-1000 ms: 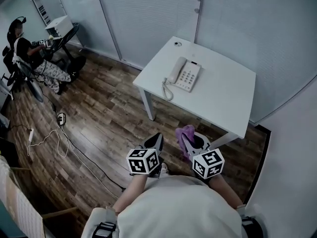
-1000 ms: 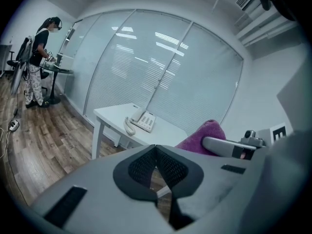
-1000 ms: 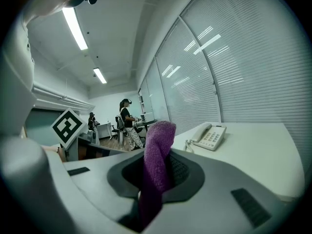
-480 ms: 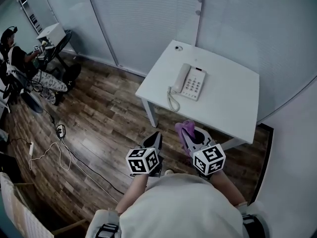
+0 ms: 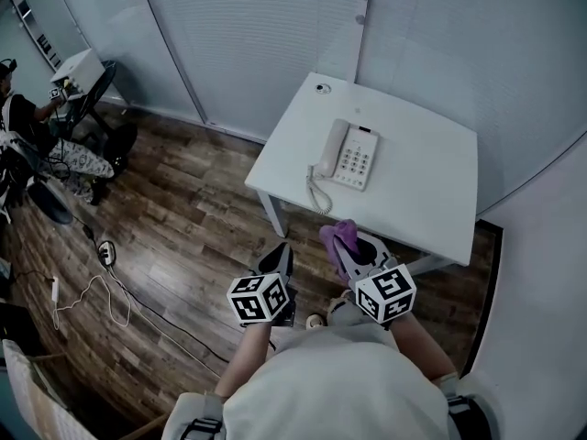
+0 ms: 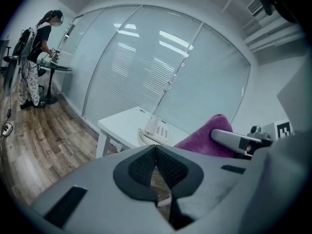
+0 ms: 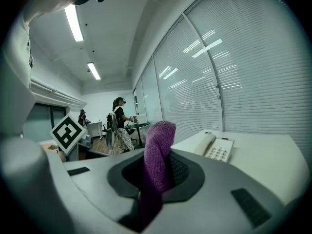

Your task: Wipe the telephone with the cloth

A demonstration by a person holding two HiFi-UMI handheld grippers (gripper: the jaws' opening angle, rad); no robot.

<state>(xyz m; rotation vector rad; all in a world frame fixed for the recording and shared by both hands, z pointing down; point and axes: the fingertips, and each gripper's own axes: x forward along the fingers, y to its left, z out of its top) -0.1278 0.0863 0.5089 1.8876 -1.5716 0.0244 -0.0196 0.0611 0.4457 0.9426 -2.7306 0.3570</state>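
My left claw (image 5: 278,257) and right claw (image 5: 351,253) point ahead, side by side.
Left pinched shut and empty; right clamped on the cloth (image 5: 336,236).

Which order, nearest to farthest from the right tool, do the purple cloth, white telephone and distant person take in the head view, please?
1. Purple knitted cloth, clamped in the right tool.
2. White corded telephone, ahead on the table.
3. Person, far left.

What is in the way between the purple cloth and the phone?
Nothing that shows. The right gripper holds the cloth near the table's front edge, and only bare tabletop lies between it and the phone.
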